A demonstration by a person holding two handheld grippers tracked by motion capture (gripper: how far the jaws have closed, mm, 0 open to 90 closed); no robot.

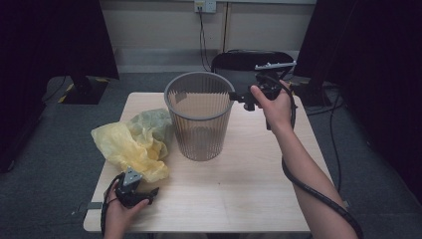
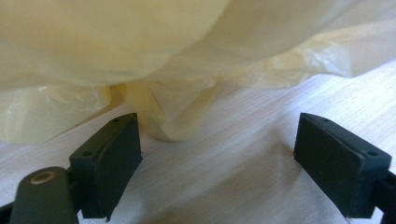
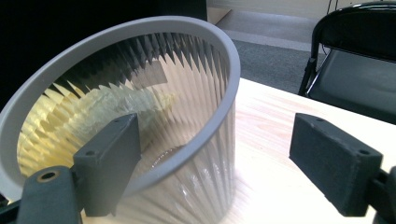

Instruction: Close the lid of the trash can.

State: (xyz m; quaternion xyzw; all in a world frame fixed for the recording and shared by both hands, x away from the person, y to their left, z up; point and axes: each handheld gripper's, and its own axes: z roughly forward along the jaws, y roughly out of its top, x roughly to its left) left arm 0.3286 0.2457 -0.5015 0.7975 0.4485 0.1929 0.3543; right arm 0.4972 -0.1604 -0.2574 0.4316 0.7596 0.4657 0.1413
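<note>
A grey mesh waste bin (image 1: 199, 117) stands upright in the middle of the wooden table (image 1: 239, 194). My right gripper (image 1: 234, 96) is at the bin's right rim (image 3: 229, 70) and is open. In the right gripper view one jaw is inside the rim and the other outside, and neither pad presses on it. A crumpled yellow plastic bag (image 1: 132, 144) lies left of the bin. My left gripper (image 1: 149, 193) rests low at the table's front left, open, with a fold of the bag (image 2: 177, 121) just beyond its jaws (image 2: 217, 154) and nothing between them.
A black folding chair (image 1: 249, 59) stands behind the table, near the right gripper. Dark stands and cables sit on the grey carpet at both sides. Bare tabletop lies in front of the bin and to its right.
</note>
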